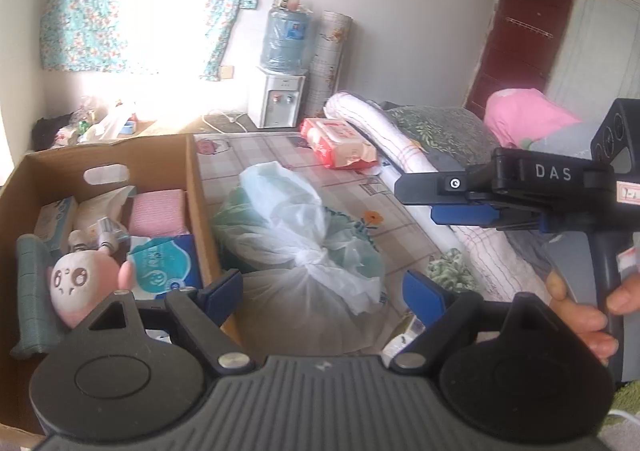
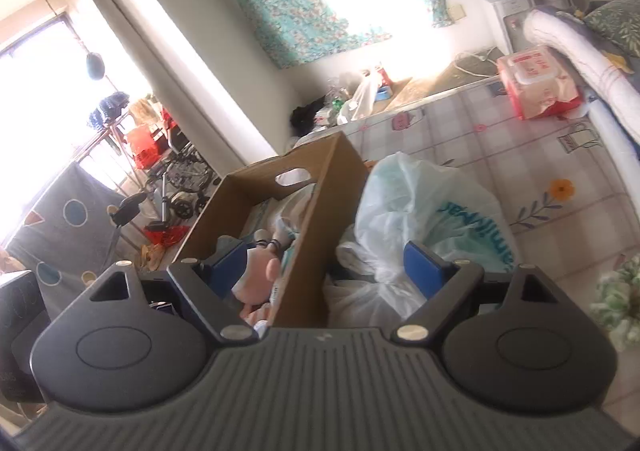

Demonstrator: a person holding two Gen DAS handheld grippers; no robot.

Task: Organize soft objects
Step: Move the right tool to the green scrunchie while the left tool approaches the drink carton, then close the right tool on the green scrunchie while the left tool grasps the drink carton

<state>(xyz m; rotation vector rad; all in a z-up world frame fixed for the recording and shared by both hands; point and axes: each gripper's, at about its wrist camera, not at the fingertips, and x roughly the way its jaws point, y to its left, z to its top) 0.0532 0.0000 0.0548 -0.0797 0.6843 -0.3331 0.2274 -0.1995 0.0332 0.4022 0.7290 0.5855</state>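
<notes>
A brown cardboard box (image 1: 192, 187) stands on the bed at the left and holds a pink plush doll (image 1: 76, 283), a blue tissue pack (image 1: 168, 267), a pink towel (image 1: 158, 213) and other soft items. A knotted white plastic bag (image 1: 296, 235) lies right of the box. My left gripper (image 1: 324, 291) is open and empty above the bag's near end. My right gripper (image 1: 424, 199) shows from the side at the right, above the bed. In the right wrist view the right gripper (image 2: 324, 267) is open and empty over the box wall (image 2: 316, 219) and the bag (image 2: 424, 207).
A red-and-white wipes pack (image 1: 340, 143) lies further back on the checked sheet (image 1: 280, 149). Rolled bedding (image 1: 384, 131), a green pillow (image 1: 440, 131) and a pink bundle (image 1: 520, 115) line the right side. A green-white fluffy cloth (image 2: 616, 303) lies near the bag. A water dispenser (image 1: 280, 91) stands behind the bed.
</notes>
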